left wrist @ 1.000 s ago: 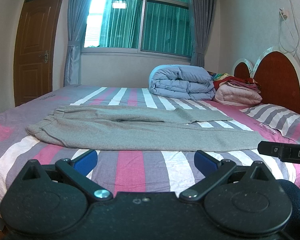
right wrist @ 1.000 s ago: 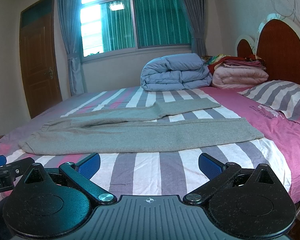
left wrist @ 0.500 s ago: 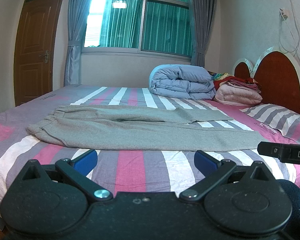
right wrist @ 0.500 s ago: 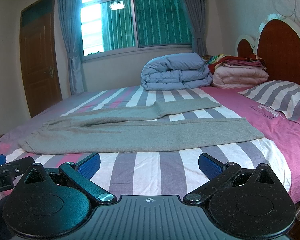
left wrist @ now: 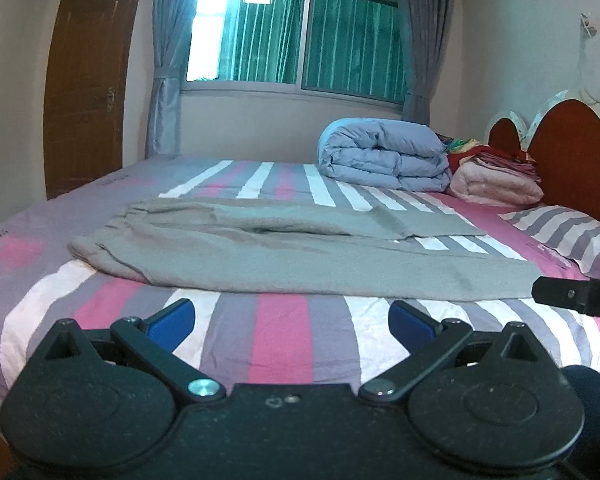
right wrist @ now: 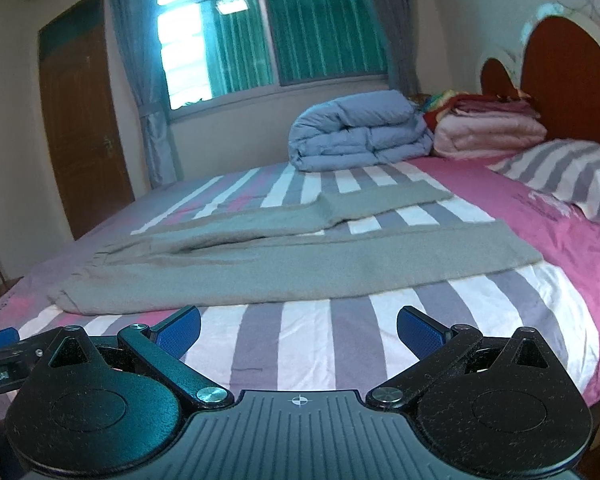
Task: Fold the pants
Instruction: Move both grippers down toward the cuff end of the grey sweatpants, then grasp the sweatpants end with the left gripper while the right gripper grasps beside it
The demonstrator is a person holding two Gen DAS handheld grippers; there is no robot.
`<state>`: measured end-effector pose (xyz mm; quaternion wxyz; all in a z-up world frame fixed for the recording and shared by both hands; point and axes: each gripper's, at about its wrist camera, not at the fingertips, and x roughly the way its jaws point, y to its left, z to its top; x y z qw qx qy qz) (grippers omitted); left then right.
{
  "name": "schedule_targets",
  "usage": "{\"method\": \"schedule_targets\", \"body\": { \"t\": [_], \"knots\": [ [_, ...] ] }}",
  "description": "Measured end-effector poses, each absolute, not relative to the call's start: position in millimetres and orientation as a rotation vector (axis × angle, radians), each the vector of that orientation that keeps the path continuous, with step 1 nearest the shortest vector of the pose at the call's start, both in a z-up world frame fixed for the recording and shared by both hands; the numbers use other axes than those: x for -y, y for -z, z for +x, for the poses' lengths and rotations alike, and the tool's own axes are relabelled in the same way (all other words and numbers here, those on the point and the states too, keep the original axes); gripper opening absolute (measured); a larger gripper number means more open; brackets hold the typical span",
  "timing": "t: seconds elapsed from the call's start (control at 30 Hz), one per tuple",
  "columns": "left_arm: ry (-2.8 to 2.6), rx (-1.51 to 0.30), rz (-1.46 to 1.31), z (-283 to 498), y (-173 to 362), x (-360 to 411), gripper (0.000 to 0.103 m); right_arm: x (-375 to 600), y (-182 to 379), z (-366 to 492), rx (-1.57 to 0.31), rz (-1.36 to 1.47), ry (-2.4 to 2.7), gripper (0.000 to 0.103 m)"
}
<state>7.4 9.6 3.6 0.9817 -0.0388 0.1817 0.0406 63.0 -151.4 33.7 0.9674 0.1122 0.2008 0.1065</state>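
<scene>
- Pants [left wrist: 284, 252] [right wrist: 284, 256]: grey, soft fleecy knit, laid flat and lengthwise across the bed [left wrist: 284, 336] [right wrist: 340, 336], waistband toward the left, the two legs parted into a narrow V toward the headboard [left wrist: 572, 156] side.
- The bed sheet is smooth cloth in pink, white and grey-violet stripes; faint printed lettering sits at its left edge and near the striped pillow [left wrist: 572, 232], too blurred to read.
- Left tongs [left wrist: 292, 320]: black arms with blue padded tips, spread wide apart, holding nothing, above the near bed edge, short of the pants.
- Right tongs [right wrist: 298, 328]: same build, also spread apart and empty.
- A puffy blue quilt [left wrist: 384, 156] and folded pink bedding [left wrist: 496, 184] lie at the far corner, well apart from the pants; bare striped sheet lies between the near hem and the bed edge.
</scene>
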Motion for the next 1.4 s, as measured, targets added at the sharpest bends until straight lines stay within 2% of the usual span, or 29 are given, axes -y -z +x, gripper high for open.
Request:
{"method": "schedule_targets", "body": {
  "t": [0.2,0.4,0.6,0.73,0.83,0.87,0.97,1.1,1.37,1.4],
  "knots": [
    [-0.121,-0.351,-0.117,22,-10,-30,0.097,143,-44,84,-0.370,0.178,-0.291,0.103],
    [-0.137,-0.384,-0.078,83,-25,-83,0.097,132,-65,142,-0.333,0.099,-0.390,0.103],
    [-0.133,-0.471,-0.004,182,-36,-178,0.096,108,-84,251,-0.405,0.038,-0.464,0.103],
    [-0.139,-0.478,0.006,260,-38,-259,0.091,84,-87,344,-0.436,0.005,-0.490,0.103],
    [-0.154,-0.552,0.007,325,-23,-303,0.084,57,-84,414,-0.442,-0.012,-0.519,0.103],
    [-0.156,-0.579,0.004,345,-17,-314,0.081,46,-82,436,-0.443,-0.025,-0.531,0.102],
    [-0.133,-0.668,-0.001,398,10,-344,0.069,8,-72,500,-0.458,-0.080,-0.581,0.080],
    [-0.080,-0.727,-0.009,447,37,-365,0.061,-39,-46,573,-0.499,-0.160,-0.658,0.079],
    [0.096,-0.768,-0.086,510,66,-393,0.061,-92,11,672,-0.628,-0.315,-0.754,0.079],
    [0.108,-0.773,-0.086,514,69,-395,0.064,-93,18,684,-0.671,-0.312,-0.778,0.079]
  ]
}}
